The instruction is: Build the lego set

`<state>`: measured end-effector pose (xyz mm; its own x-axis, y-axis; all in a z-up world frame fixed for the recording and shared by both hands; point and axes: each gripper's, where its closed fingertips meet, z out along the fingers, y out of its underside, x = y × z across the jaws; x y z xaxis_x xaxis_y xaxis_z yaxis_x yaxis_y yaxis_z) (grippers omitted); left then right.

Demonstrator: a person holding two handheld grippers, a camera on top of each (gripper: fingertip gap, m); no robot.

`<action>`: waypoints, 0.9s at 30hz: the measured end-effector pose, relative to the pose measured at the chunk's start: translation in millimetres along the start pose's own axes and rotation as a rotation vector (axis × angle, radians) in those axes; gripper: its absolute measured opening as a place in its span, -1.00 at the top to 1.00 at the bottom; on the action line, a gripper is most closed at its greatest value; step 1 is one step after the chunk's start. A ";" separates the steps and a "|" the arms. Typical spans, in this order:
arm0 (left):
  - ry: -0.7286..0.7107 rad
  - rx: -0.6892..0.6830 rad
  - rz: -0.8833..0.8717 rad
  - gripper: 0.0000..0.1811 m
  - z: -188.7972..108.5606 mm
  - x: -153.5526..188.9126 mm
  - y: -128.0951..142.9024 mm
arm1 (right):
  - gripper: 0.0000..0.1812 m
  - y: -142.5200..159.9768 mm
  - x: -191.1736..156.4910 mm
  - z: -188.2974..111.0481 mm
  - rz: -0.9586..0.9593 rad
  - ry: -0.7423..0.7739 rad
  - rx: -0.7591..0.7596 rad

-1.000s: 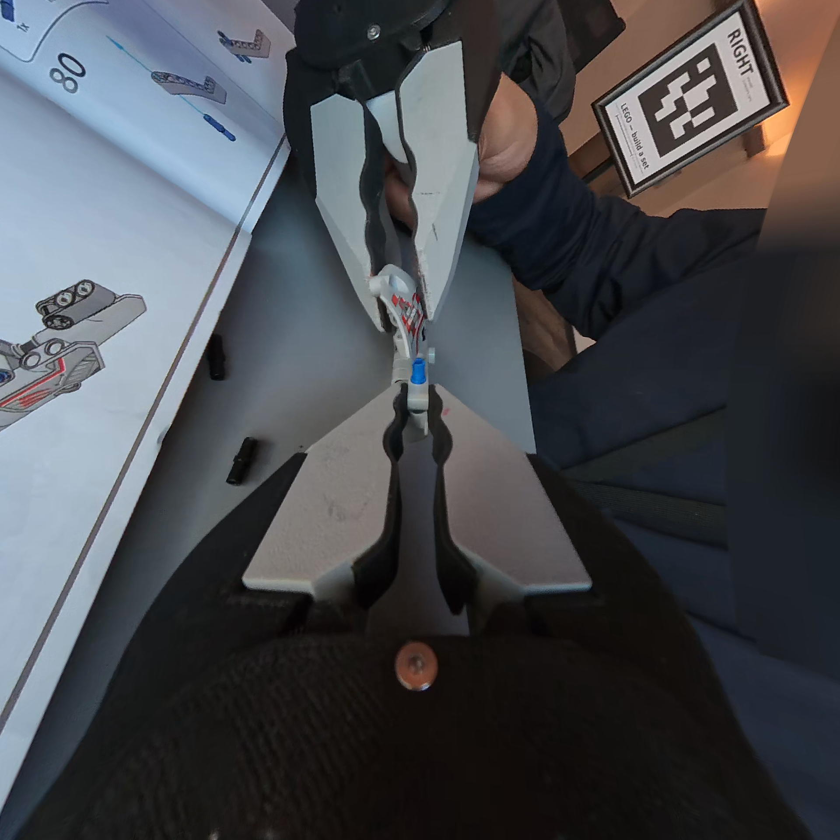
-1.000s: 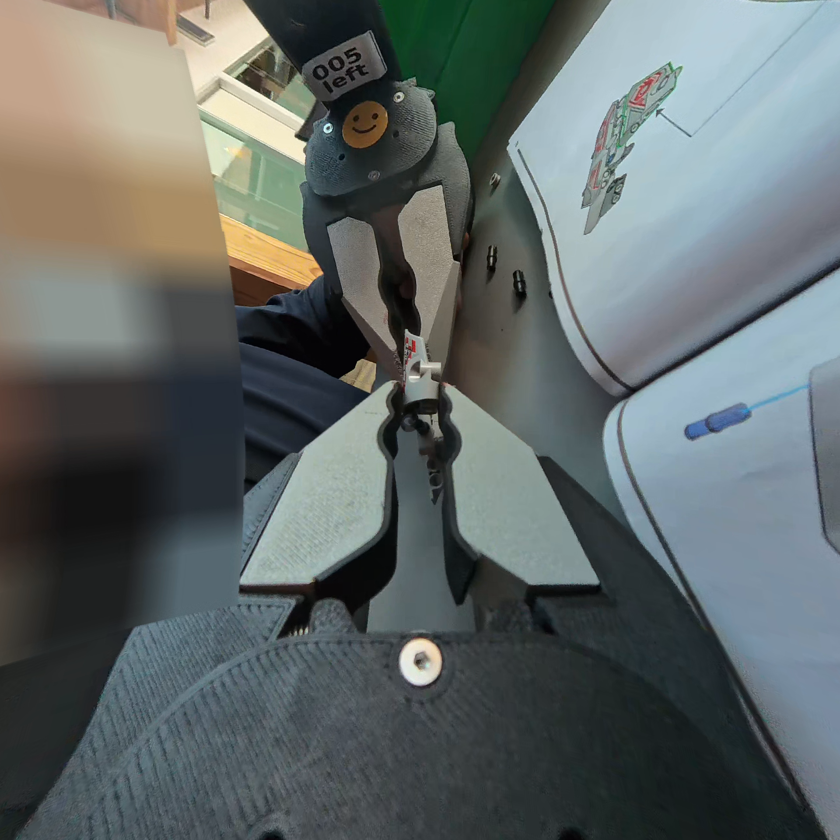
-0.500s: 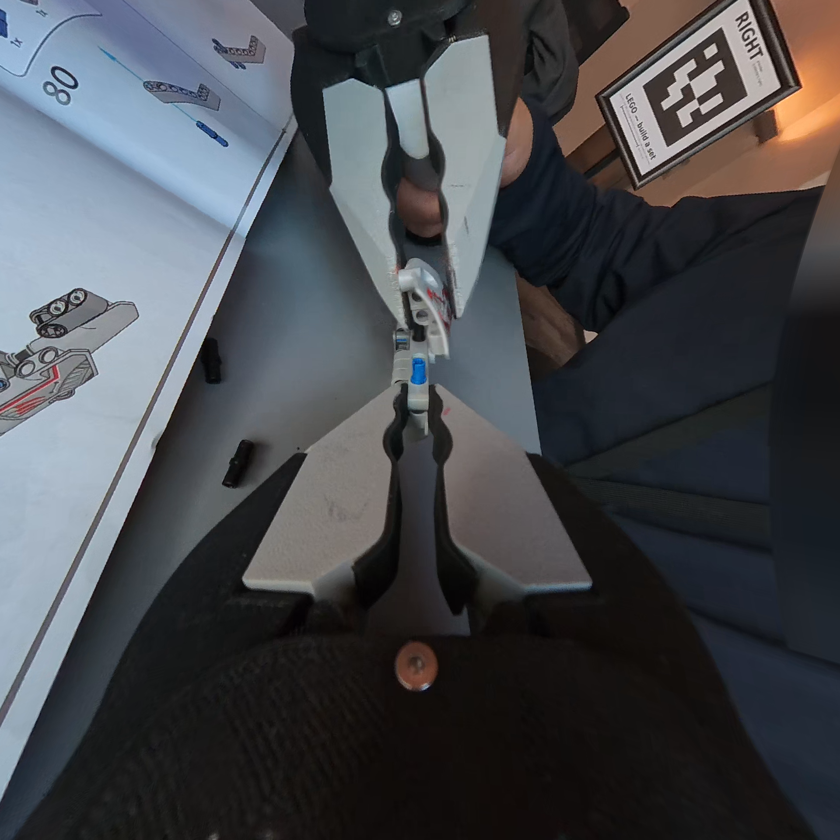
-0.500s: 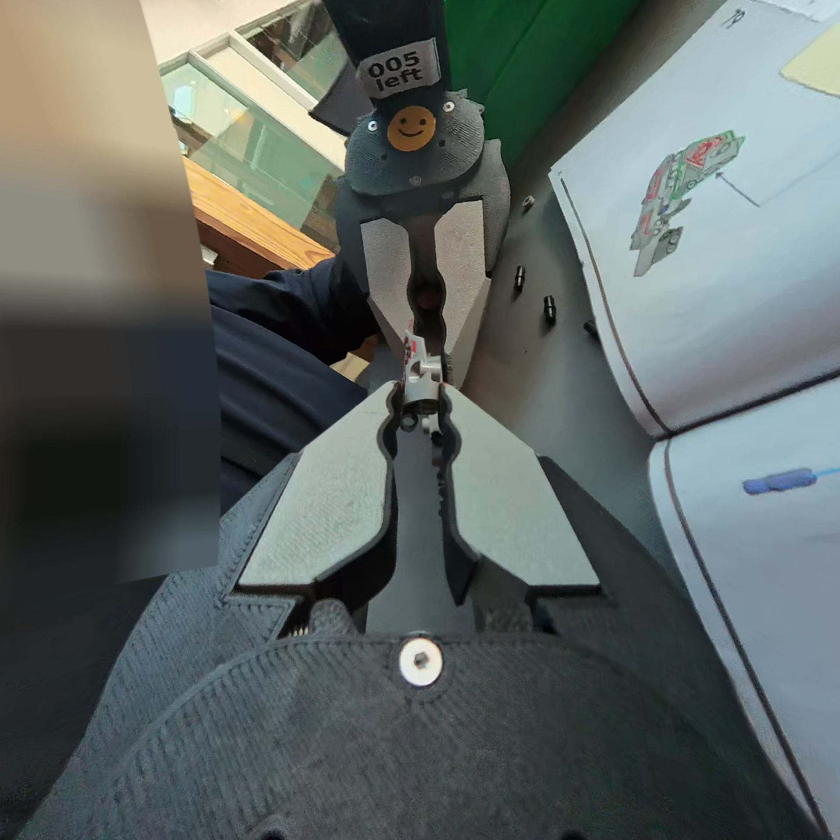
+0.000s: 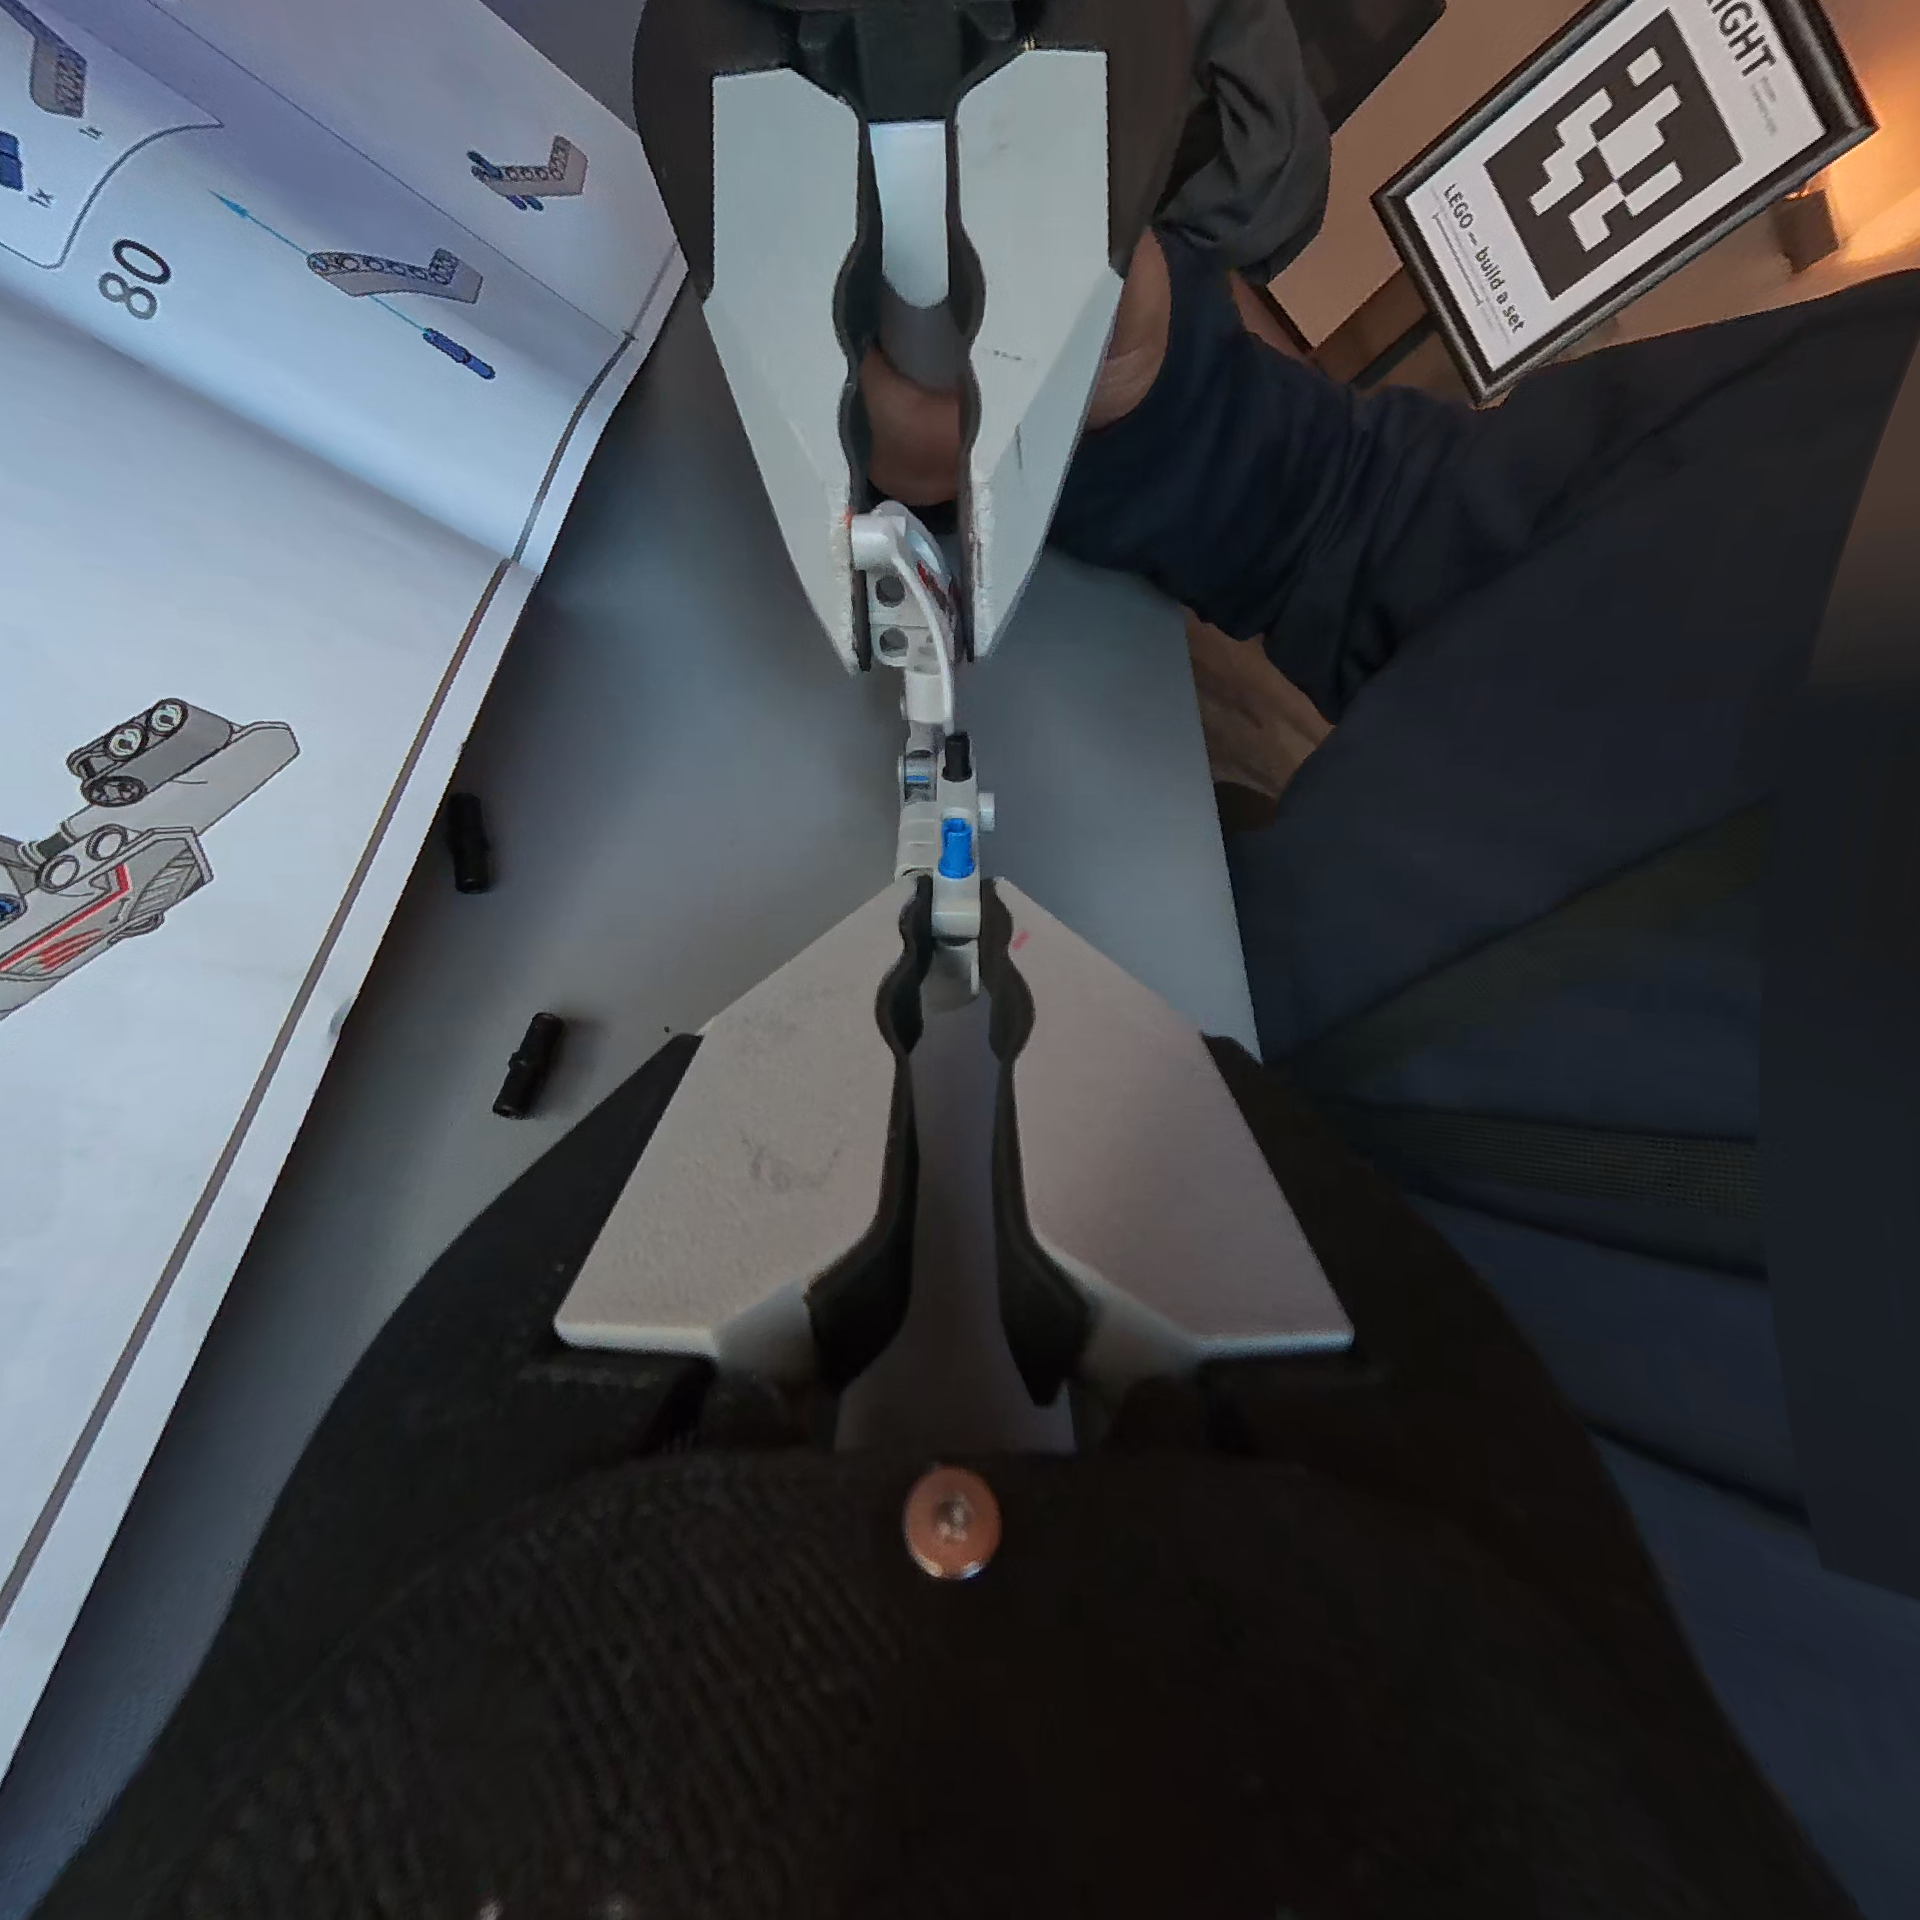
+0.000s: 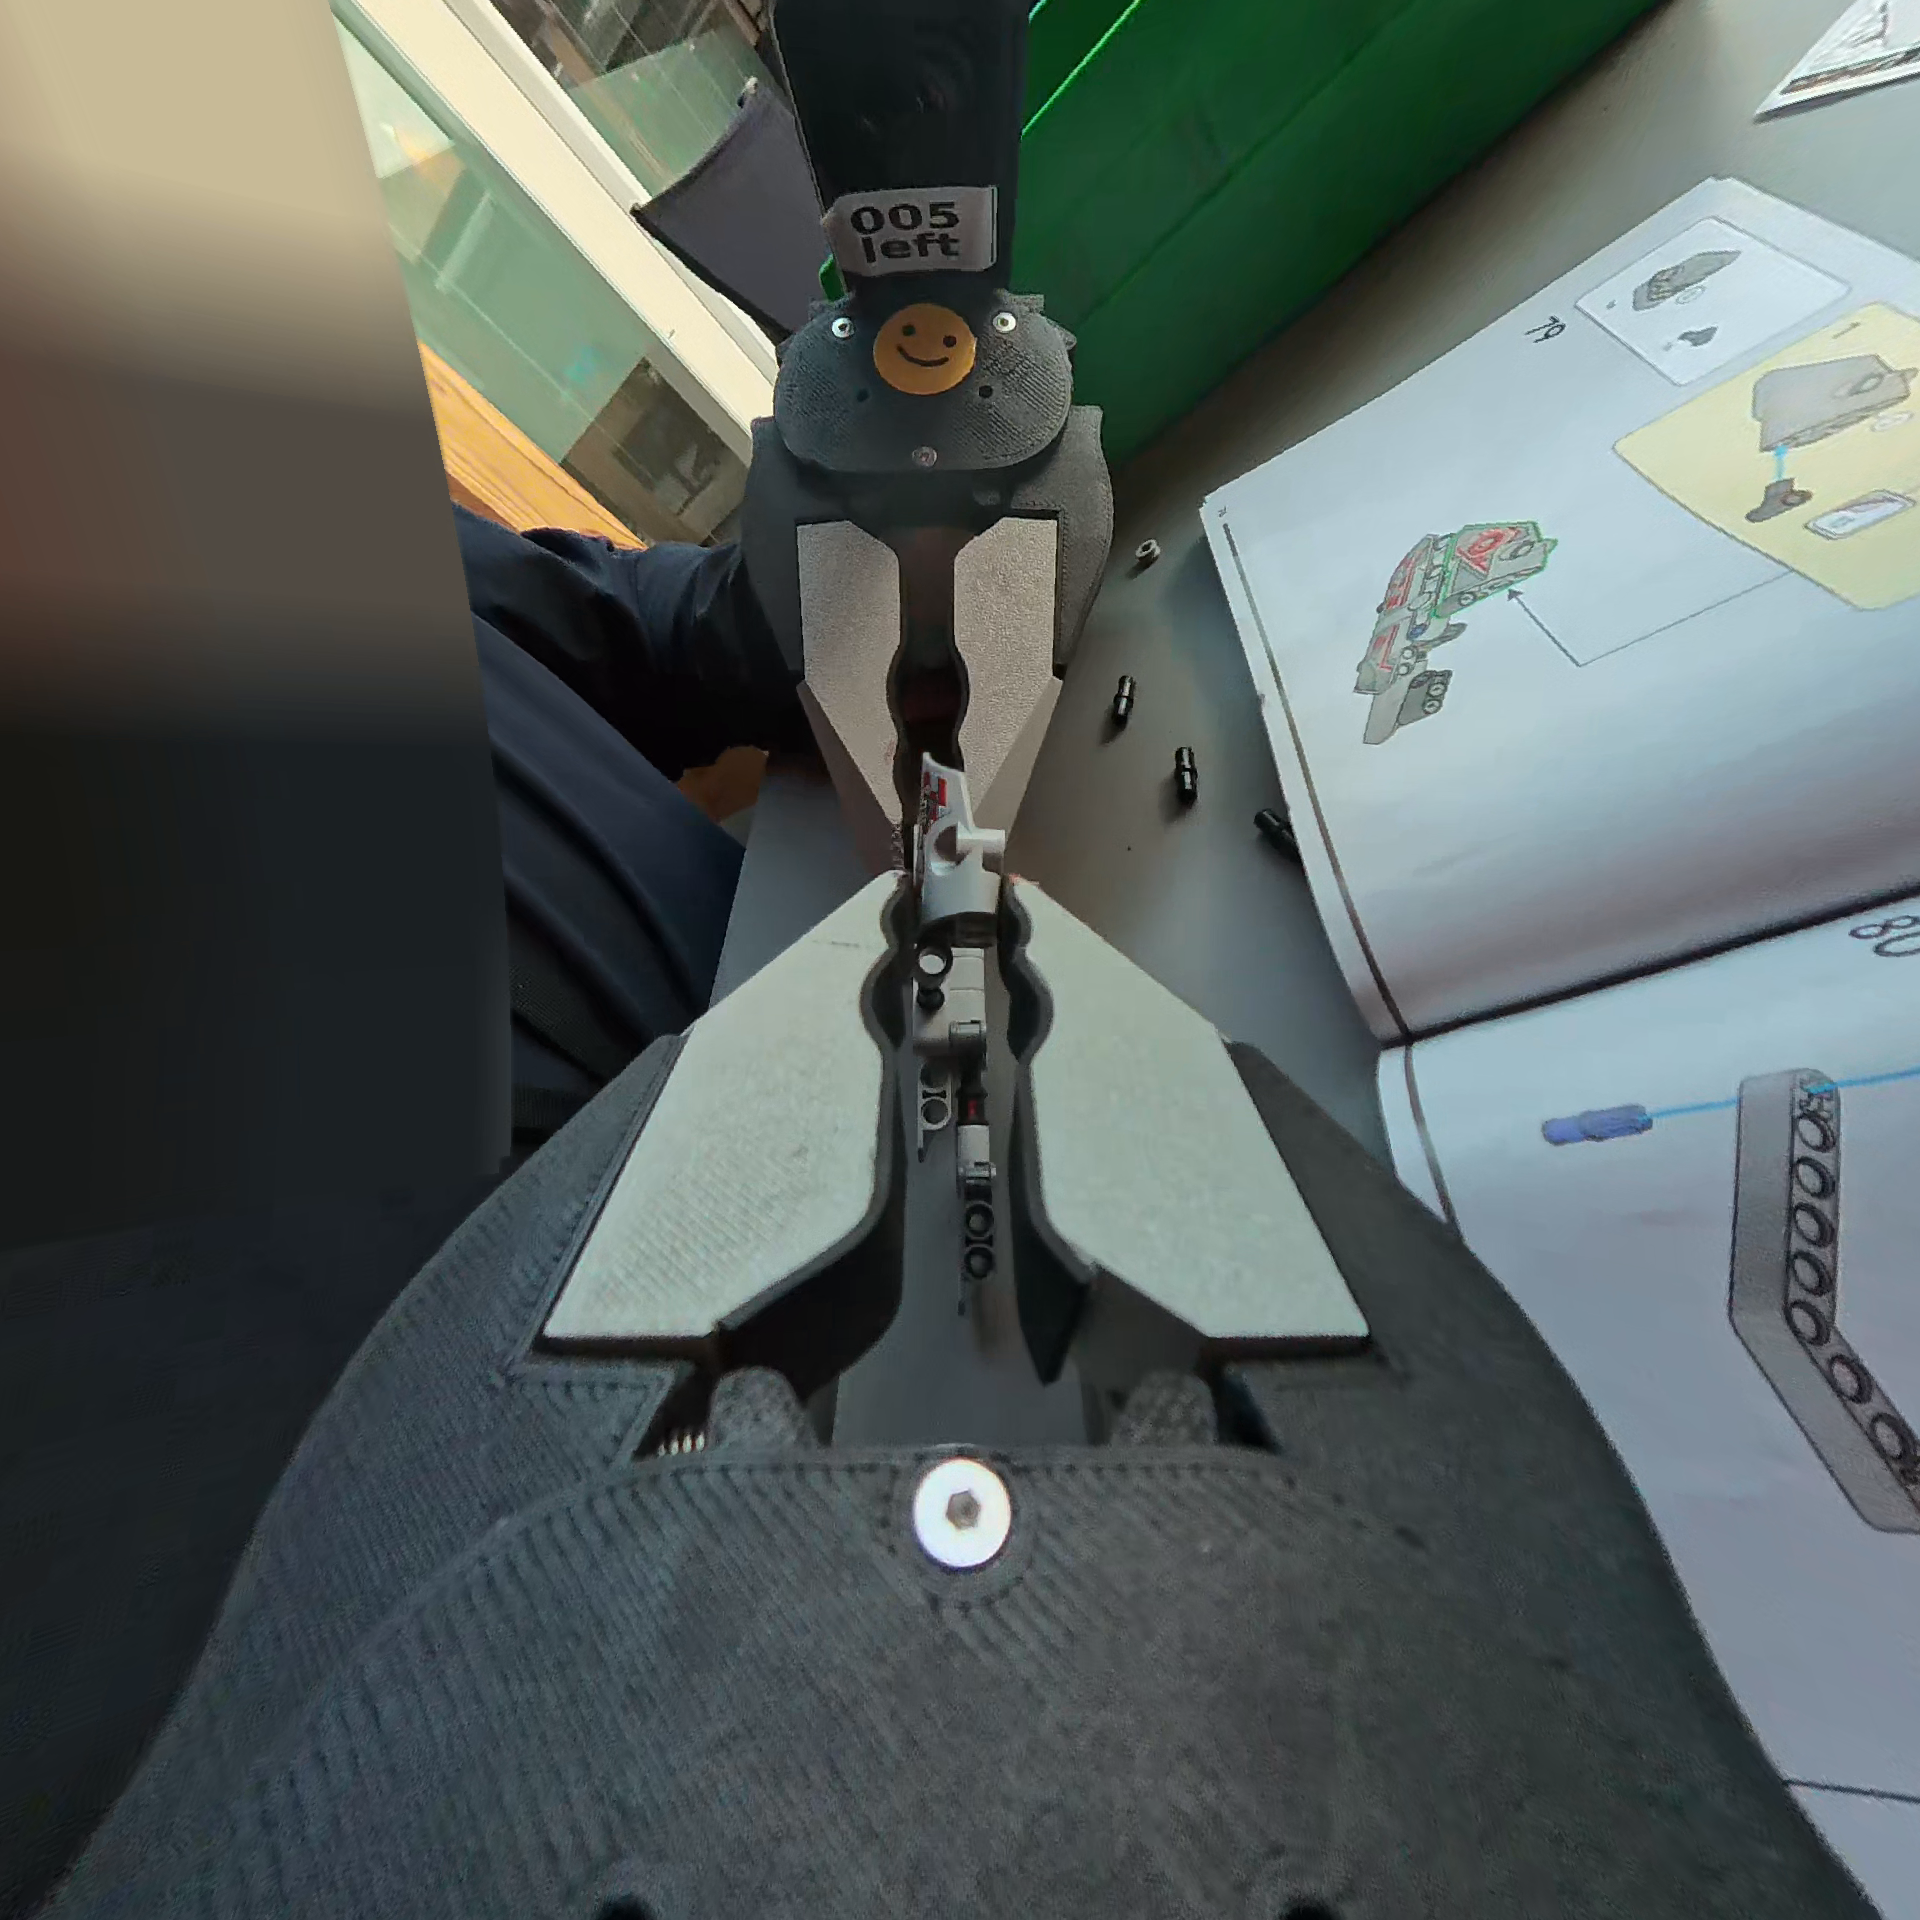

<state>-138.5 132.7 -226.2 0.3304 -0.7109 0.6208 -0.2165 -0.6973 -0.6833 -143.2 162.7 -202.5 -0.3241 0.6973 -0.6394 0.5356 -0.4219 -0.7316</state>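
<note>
A small lego assembly is held in the air between my two grippers, which face each other tip to tip. My left gripper is shut on its grey end, which carries a blue pin. My right gripper is shut on its white curved panel with red markings. In the right wrist view, my right gripper grips the assembly, and more grey and black parts run back between its fingers. The left gripper is opposite.
An open instruction booklet lies on the grey table to the left, and it also shows in the right wrist view. Loose black pins lie beside it. A framed marker card, a green bin and the person's sleeve surround the spot. Some 4 cm of space lies between my two pairs of fingers.
The right gripper has turned from tilted to straight on and drawn back a little, so more of the assembly shows between the two tips. Both grippers stay shut.
</note>
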 end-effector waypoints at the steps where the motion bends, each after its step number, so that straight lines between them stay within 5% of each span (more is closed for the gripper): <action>1: -0.005 -0.001 0.003 0.94 0.0 -0.1 0.3 | 0.88 -0.2 0.0 -0.2 -0.004 0.000 0.002; 27: -0.035 -0.013 0.027 0.95 1.6 -0.5 2.7 | 0.87 4.4 6.1 -0.1 0.015 0.012 -0.016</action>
<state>-137.8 131.3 -229.0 0.3563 -0.7261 0.5881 -0.2374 -0.6791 -0.6946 -142.7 165.1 -209.7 -0.3068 0.6976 -0.6475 0.5529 -0.4231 -0.7178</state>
